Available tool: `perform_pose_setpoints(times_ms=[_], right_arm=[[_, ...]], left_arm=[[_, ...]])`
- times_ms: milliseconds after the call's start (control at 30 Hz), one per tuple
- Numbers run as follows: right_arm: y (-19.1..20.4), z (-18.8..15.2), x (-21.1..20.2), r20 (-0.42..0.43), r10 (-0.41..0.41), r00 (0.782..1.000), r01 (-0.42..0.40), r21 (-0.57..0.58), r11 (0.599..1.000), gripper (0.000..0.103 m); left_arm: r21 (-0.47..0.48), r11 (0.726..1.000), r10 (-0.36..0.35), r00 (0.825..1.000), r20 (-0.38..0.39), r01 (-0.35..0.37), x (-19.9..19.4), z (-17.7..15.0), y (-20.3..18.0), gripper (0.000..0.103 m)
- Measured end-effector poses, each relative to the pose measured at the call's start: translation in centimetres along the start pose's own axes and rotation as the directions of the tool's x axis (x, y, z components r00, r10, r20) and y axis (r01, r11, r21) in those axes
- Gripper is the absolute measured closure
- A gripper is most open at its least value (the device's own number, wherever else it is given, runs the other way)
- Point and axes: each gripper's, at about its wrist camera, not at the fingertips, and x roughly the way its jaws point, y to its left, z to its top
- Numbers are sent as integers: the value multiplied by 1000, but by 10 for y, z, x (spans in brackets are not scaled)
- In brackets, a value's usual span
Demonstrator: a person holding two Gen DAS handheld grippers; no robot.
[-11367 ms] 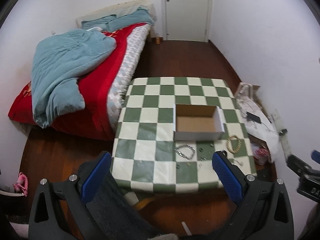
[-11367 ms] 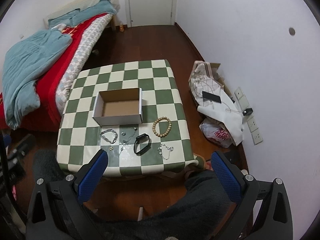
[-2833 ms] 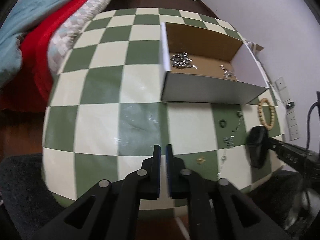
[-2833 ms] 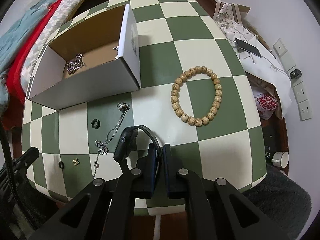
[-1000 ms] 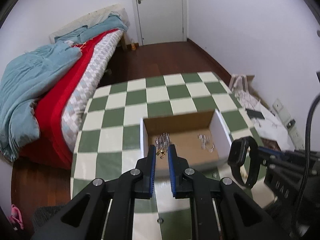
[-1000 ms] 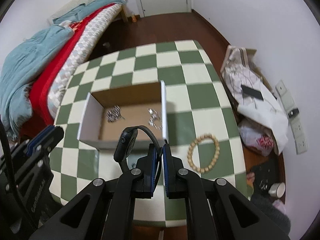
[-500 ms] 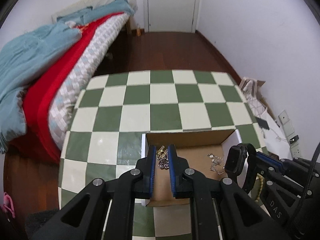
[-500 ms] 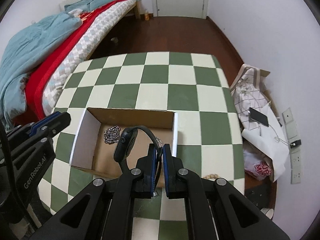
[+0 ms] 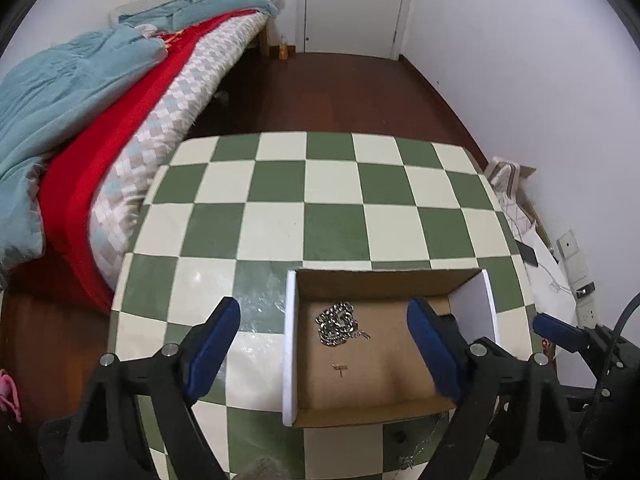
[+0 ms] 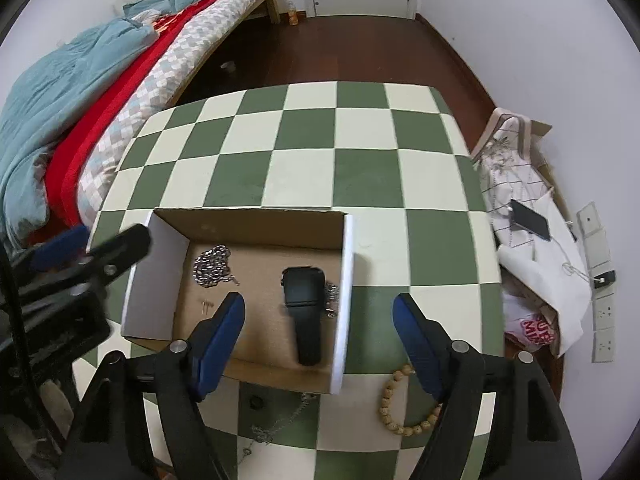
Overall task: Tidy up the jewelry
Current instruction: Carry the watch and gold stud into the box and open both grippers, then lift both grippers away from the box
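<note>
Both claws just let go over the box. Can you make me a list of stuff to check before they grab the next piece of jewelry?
1. Left gripper empty: ok, jaws opening, nothing between them.
2. Right gripper empty: ok, jaws opening, black watch lies loose below.
3. Watch inside the cardboard box: ok, on the floor by the right wall.
4. Small gold earring in the box: ok, near the silver chain bracelet.
5. Bead bracelet still out on the checkered table: not ok, partly hidden by the right finger.
6. Thin necklace in front of the box: not ok, still outside.
</note>
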Motion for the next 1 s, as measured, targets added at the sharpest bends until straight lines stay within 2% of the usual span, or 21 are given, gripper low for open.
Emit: perform_pose_setpoints(times_ms=[67, 100, 167, 300, 633, 900, 1000], right_arm=[[-1, -1, -3, -1, -13, 1000, 13, 4, 1000, 22], [-2, -2, -3, -6, -30, 1000, 30, 7, 1000, 12], [-3, -2, -6, -7, -46, 999, 46, 10, 999, 4], [-2, -8, -14, -1, -81, 997, 81, 13, 997, 1], [12, -28, -54, 72, -103, 992, 101, 33, 994, 0], [23, -45, -107, 167, -109, 980, 99, 64, 993, 0], [25, -51, -128, 198, -84, 977, 70, 76, 995, 0]], left_arm=[[4, 1000, 18, 1000, 4, -18, -4, 1, 1, 0], [6, 1000, 22, 1000, 9, -22, -6, 2, 1, 0], [20, 999, 48, 999, 26, -49, -11, 2, 1, 0], [28, 995, 92, 995, 47, -94, -21, -2, 6, 0], [20, 986, 160, 979, 125, -164, -64, -20, 19, 0], [19, 986, 161, 967, 197, -168, -113, -37, 26, 0], [25, 987, 152, 965, 216, -161, -129, -44, 25, 0]])
